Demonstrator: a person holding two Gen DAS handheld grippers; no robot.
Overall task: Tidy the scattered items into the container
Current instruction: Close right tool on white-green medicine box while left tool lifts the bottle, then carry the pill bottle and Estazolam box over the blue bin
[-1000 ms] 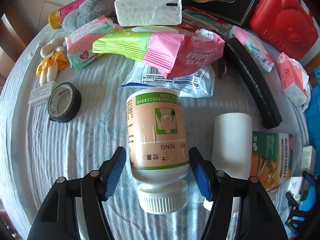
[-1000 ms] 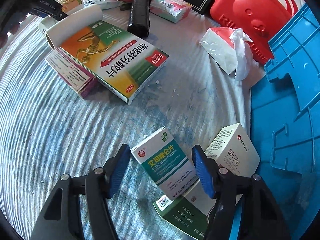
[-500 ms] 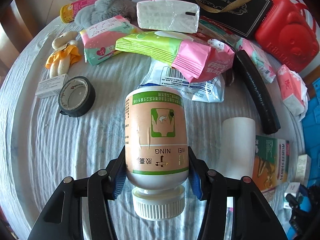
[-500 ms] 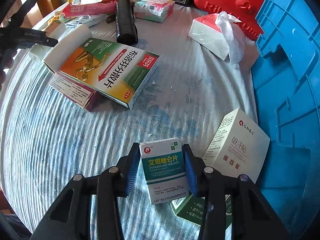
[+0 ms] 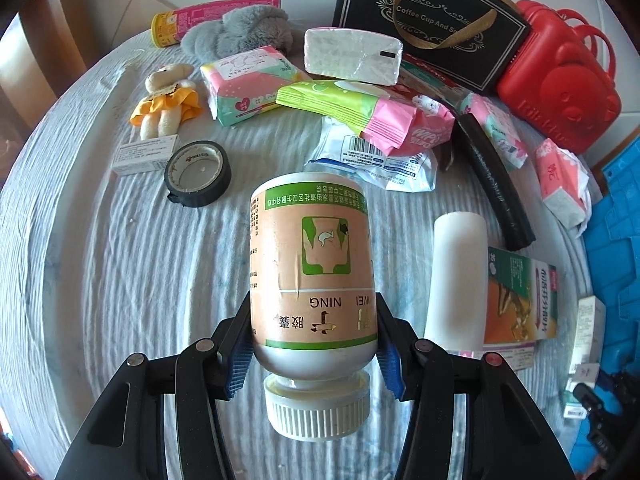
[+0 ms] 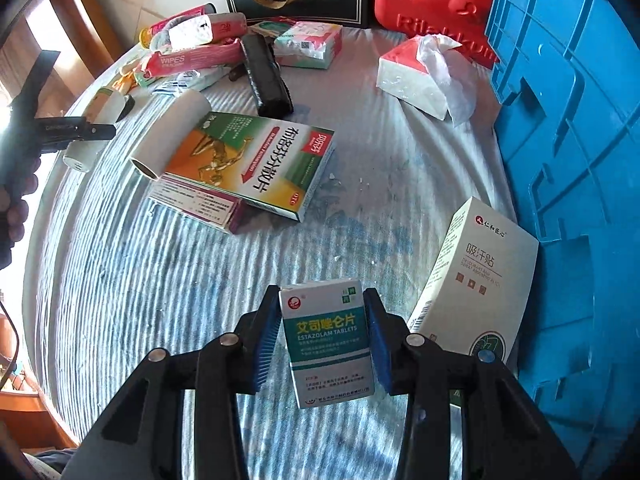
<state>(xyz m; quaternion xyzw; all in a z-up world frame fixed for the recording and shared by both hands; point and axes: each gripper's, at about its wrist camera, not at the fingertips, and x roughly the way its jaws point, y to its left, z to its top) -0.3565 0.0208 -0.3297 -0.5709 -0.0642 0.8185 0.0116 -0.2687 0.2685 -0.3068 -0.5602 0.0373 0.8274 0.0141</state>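
My left gripper [image 5: 314,346] is shut on a white pill bottle [image 5: 312,268] with a tan and green label, cap toward the camera, lifted off the striped cloth. My right gripper [image 6: 324,334] is shut on a small white and teal tablet box [image 6: 328,340], raised above the cloth. The blue plastic crate [image 6: 572,128] fills the right side of the right wrist view, close beside the held box. In that same view the left gripper and the pill bottle [image 6: 94,128] show small at the far left.
On the cloth lie a white roll [image 5: 456,276], a large orange and green medicine box [image 6: 256,164], a white upright box [image 6: 480,276], a black tube [image 5: 492,184], black tape [image 5: 198,172], wipes packs [image 5: 360,112], tissue pack [image 6: 420,76], a plush doll [image 5: 166,100]. A black gift bag [image 5: 432,20] and red case [image 5: 560,80] stand at the back.
Both grippers closed on their items and lifted them: the left on the pill bottle, the right on the tablet box, which turned to line up with the jaws.
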